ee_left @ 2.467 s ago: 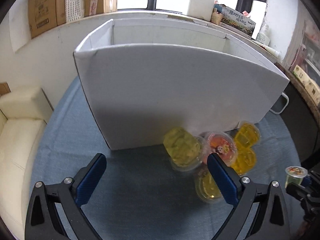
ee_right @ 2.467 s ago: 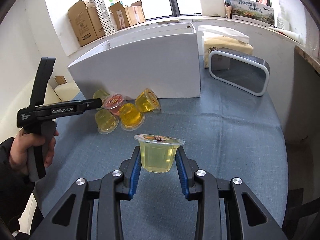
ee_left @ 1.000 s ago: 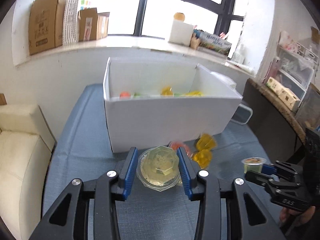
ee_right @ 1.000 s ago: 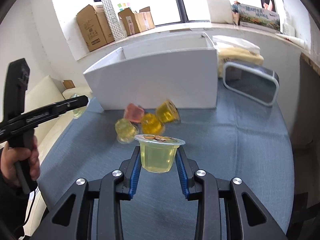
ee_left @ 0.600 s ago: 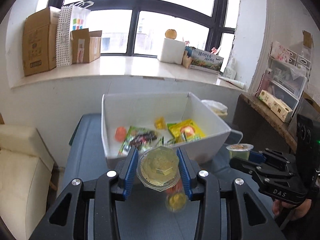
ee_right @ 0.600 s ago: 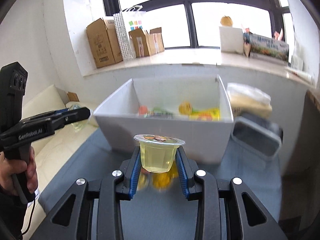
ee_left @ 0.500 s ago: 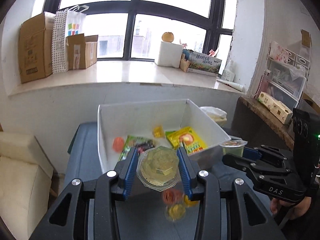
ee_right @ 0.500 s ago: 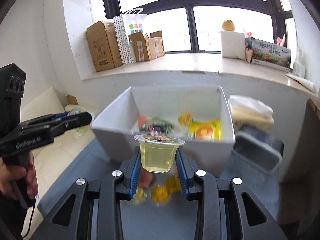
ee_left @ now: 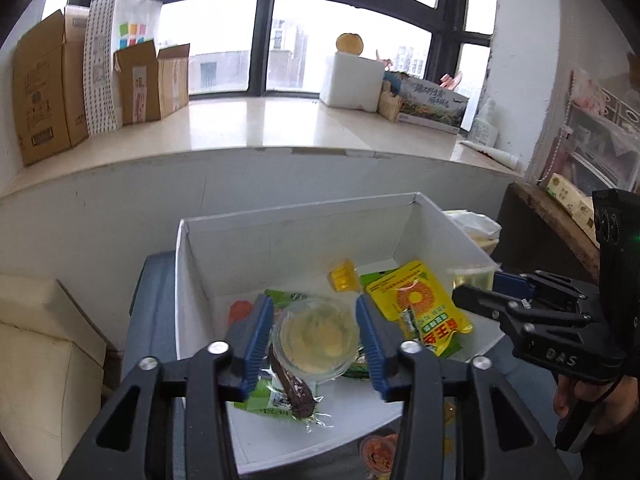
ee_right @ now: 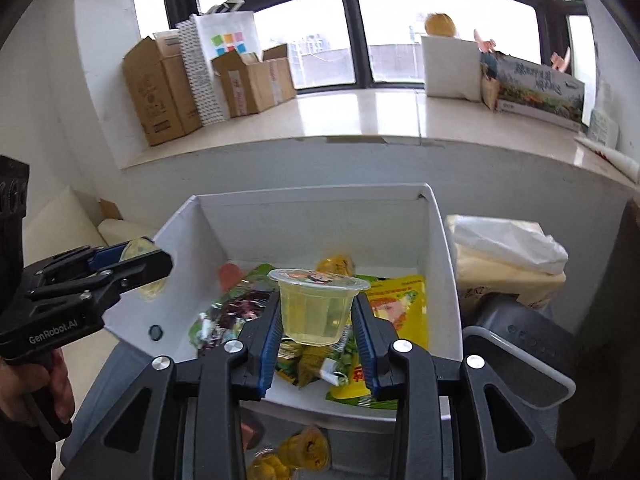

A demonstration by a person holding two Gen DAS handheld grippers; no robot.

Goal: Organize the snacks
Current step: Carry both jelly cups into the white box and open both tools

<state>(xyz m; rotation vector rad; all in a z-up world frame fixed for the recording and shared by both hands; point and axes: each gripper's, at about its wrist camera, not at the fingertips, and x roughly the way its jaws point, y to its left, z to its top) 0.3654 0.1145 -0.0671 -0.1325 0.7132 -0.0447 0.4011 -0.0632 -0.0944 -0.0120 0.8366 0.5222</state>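
The white box (ee_left: 296,210) holds snack packets, among them a yellow one (ee_left: 416,308). My left gripper (ee_left: 312,300) hangs over the box's near left part. Its jaws are opening, and a blurred pale yellow jelly cup (ee_left: 316,340) sits loose between the pads. My right gripper (ee_right: 316,296) is over the box's (ee_right: 312,196) near edge. Its jaws are opening too, though the pads still touch an upright yellow jelly cup (ee_right: 316,308) with a printed lid. Each view shows the other gripper, the left (ee_right: 132,256) and the right (ee_left: 480,284), at its side.
Several jelly cups (ee_right: 304,450) lie on the blue tablecloth in front of the box. A grey-rimmed container (ee_right: 520,344) and a plastic-wrapped bundle (ee_right: 508,244) stand to the right of the box. A cream sofa (ee_left: 40,340) is on the left. Cardboard boxes (ee_left: 44,92) line the windowsill.
Both grippers rose and moved forward with their cups, from in front of the box to above its opening. The left cup has turned blurred and loose between its pads.
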